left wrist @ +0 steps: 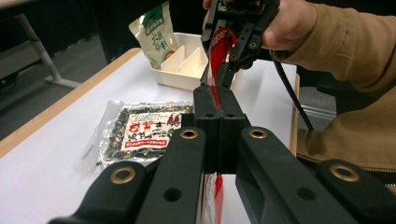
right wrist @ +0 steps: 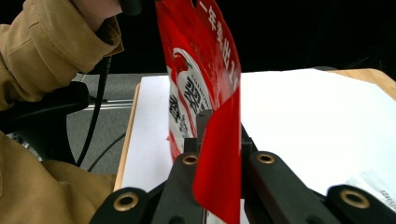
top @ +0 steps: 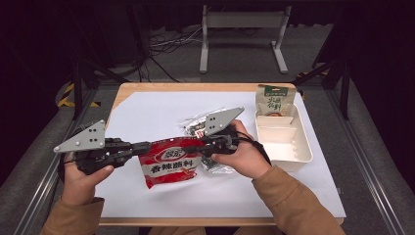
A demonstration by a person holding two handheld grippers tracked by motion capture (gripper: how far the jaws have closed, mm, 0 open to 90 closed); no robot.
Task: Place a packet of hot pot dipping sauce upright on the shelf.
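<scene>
1. High view: the red seasoning packet [top: 169, 167] is stretched between the two grippers above the white sheet [top: 147, 112] on the wooden table [top: 195, 87].
2. The left gripper [top: 147, 146] pinches the packet's upper left corner. Its grey three-cornered plate stands to the left of the packet, over the left hand [top: 83, 178].
3. The right gripper [top: 193, 147] grips the packet's upper right edge. The right hand [top: 244, 154] wraps around its body just to the right of the packet.
4. Left gripper view: this gripper's [left wrist: 218, 109] black jaws are pressed together on a thin red edge of the packet [left wrist: 219, 46], which runs straight ahead to the other gripper [left wrist: 233, 51], also clamped on it.
5. Right gripper view: the right gripper's [right wrist: 219, 140] jaws are closed on the packet [right wrist: 205, 93], whose red film rises upright from between them, printed face to their left.
6. Behind the right gripper in the high view lies a clear packet of dark dried goods [top: 195, 125], partly under the hand. In the left gripper view it [left wrist: 140, 130] lies flat on the sheet, left of the jaws.
7. Right of the right hand stands a white divided tray [top: 293, 147], with a green pouch [top: 274, 102] leaning at its far end.
</scene>
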